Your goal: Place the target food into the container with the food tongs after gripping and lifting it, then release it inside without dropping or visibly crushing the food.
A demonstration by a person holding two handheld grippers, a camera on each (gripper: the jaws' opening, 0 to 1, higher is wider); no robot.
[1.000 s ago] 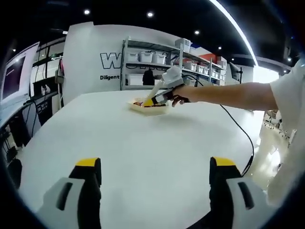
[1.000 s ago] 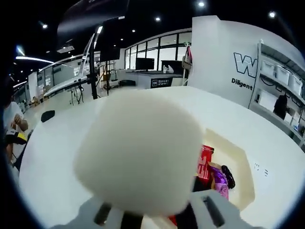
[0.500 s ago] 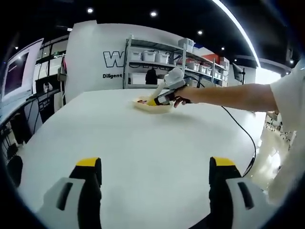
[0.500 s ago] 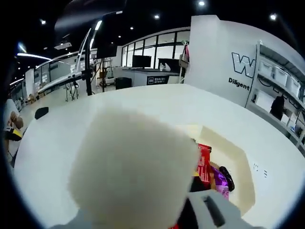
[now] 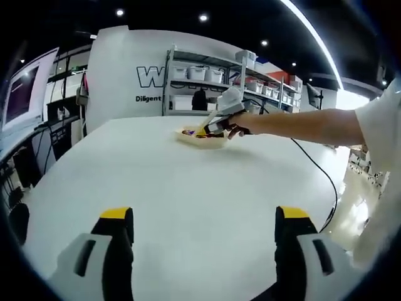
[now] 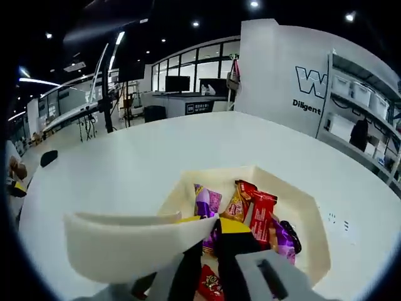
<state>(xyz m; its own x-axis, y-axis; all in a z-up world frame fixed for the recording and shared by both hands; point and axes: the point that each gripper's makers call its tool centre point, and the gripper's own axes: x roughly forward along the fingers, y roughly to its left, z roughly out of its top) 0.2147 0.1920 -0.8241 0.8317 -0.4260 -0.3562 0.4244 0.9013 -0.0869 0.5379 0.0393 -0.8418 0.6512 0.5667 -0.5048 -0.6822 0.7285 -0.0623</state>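
A cream tray [image 6: 313, 241] on the white counter [image 6: 125, 169] holds red [image 6: 260, 216], purple [image 6: 205, 202] and orange-gold [image 6: 237, 205] snack packets, beside pale cream tongs [image 6: 125, 238] and the grey, yellow-tipped, black-padded right hand-held gripper [image 6: 210, 241].

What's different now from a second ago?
The right gripper closed its jaws, squeezing the food tongs; the white tong head that blocked its view dropped low, uncovering the wrapped snacks. The container and the open left gripper stayed put.
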